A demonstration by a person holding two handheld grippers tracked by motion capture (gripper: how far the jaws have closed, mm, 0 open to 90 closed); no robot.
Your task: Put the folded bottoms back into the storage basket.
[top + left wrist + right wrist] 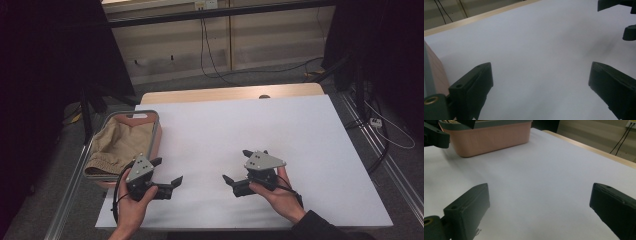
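Table (280, 125): white top with a wooden strip along the far edge, seen from above.
Basket (156, 131): pink, grey-rimmed, at the left edge of the table, nearer the front corner than the far one.
Cloth (120, 145): tan, folded, lying inside the basket.
Left gripper (166, 171): held in the left hand near the front left corner, just beside the basket's near end; jaws spread wide, nothing between them.
Right gripper (238, 165): held in the right hand near the front edge, around the middle of the table; jaws spread wide, nothing between them.
Gap: bare white tabletop between the two grippers, jaw tips turned toward each other.
Basket from the right gripper view: upper left, pink wall (489, 140) facing the camera.
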